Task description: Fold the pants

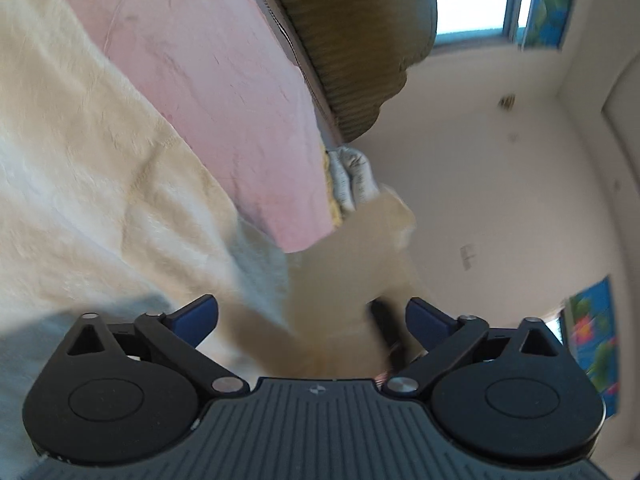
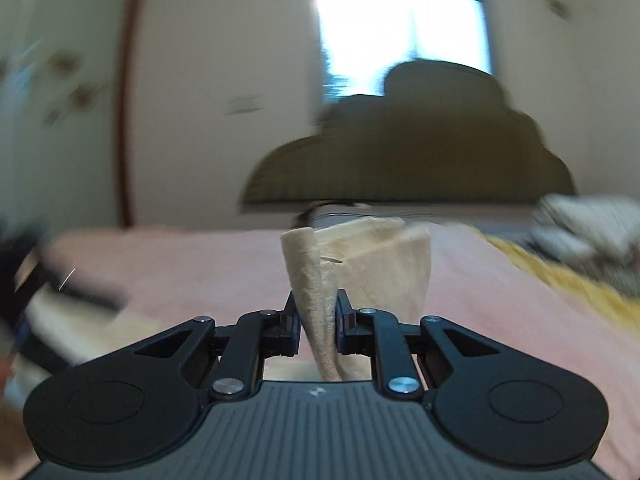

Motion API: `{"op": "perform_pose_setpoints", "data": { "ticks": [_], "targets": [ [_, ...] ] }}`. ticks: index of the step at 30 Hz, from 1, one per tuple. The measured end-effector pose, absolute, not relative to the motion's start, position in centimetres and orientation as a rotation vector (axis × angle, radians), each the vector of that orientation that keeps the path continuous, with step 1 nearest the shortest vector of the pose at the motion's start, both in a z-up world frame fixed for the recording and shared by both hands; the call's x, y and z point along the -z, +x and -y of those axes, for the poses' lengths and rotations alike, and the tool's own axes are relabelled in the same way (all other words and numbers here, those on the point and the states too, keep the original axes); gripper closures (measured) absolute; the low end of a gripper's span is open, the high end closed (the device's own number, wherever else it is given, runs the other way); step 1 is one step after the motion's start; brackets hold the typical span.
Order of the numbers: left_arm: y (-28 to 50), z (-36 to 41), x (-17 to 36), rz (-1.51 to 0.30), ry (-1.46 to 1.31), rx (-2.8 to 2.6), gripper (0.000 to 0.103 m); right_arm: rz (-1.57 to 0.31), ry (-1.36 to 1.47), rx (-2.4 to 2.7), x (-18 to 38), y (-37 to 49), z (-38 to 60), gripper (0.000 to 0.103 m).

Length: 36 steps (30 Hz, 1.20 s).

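A bed fills both views, covered by a pink sheet (image 2: 200, 264) of soft, slightly nubbly cloth with faint creases; behind it rises a headboard (image 2: 408, 152) of olive-brown ribbed upholstery with a scalloped, stepped top; above that a bright window (image 2: 404, 32) is set in a pale cream wall (image 1: 500, 184), and in the left wrist view, which is strongly rolled, colourful blue floral curtains (image 1: 548, 4) hang beside the frame; a crumpled whitish printed cloth (image 1: 354, 178) lies at the bed's far edge, next to a strip of yellow fabric (image 2: 560, 280). The pants (image 2: 360, 256) are cream, plush and fleecy; in the right wrist view a gathered fold of them stands up from between the fingers, its upper edge flaring into a loose cone with a small dark slit in it; in the left wrist view the same cream fabric spreads broad and rumpled over the pink sheet, and a blurred band of it runs through the gap ahead of the camera. The right gripper (image 2: 318, 316) has its black jaws pressed onto that fold, pinching the pants; the left gripper (image 1: 312, 316) has its blue-padded jaws spread wide, their pads not touching the cloth between them; much of both views is smeared by motion blur.
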<state>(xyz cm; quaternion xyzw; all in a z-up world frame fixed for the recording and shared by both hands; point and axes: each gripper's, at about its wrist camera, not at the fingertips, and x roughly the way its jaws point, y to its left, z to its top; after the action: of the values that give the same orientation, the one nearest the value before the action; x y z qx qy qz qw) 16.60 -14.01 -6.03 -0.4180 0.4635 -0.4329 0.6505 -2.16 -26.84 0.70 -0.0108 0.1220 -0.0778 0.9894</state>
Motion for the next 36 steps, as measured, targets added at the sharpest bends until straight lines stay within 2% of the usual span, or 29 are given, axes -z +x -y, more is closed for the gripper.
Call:
{"op": "perform_pose_setpoints", "data": {
  "ticks": [4,6,7,8,9,10,11,13,16,21,23,27,30,33,36],
  "targets": [
    [17.4,14.1,6.6,-1.067,-0.969,0.909,0.001,-0.285,-0.186,0.005,0.8,-1.5,20.1,0.087],
    [17.6,14.0,7.0,-1.052,-0.98,0.876,0.004,-0.289,-0.228,-0.034,1.3,-1.5,18.2,0.087],
    [17.7,13.8,7.3,-1.039,-1.007,0.875,0.009,-0.289,-0.242,-0.053,1.5,-1.6,17.4,0.087],
    [17.8,13.6,7.4,-1.031,-1.027,0.878,0.027,-0.289,-0.251,-0.064,1.6,-1.7,16.9,0.087],
    [17.9,13.5,7.4,-1.035,-1.025,0.883,0.039,-0.291,-0.259,-0.082,1.7,-1.8,16.5,0.087],
    [18.0,13.4,7.2,-1.038,-0.997,0.884,0.062,-0.294,-0.266,-0.097,1.8,-1.9,16.2,0.087],
    [18.1,13.2,6.9,-1.037,-0.948,0.866,0.077,-0.3,-0.277,-0.107,1.9,-2.0,15.8,0.087],
    [17.7,12.8,6.1,-1.003,-0.835,0.821,0.092,-0.321,-0.289,-0.116,2.2,-1.7,15.3,0.087],
    [16.7,11.6,4.0,-0.88,-0.651,0.758,0.098,-0.332,-0.274,-0.149,2.1,-1.0,14.6,0.087],
    [14.2,9.9,1.0,-0.683,-0.36,0.619,0.098,-0.311,-0.296,-0.235,2.2,0.8,11.9,0.087],
    [13.8,9.6,1.1,-0.672,-0.297,0.573,0.097,-0.308,-0.307,-0.274,2.7,1.5,10.3,0.087],
    [14.7,9.2,3.4,-0.76,-0.266,0.503,0.096,-0.377,-0.328,-0.324,3.8,3.4,8.6,0.087],
    [14.0,9.5,3.8,-0.713,-0.19,0.49,0.095,-0.472,-0.378,-0.34,4.9,4.1,7.8,0.085],
    [12.9,10.2,2.8,-0.641,-0.103,0.487,0.094,-0.468,-0.417,-0.381,3.8,2.6,8.1,0.083],
    [13.2,10.5,2.8,-0.637,-0.085,0.482,0.094,-0.443,-0.291,-0.386,1.1,1.1,11.7,0.083]
  ]
}}
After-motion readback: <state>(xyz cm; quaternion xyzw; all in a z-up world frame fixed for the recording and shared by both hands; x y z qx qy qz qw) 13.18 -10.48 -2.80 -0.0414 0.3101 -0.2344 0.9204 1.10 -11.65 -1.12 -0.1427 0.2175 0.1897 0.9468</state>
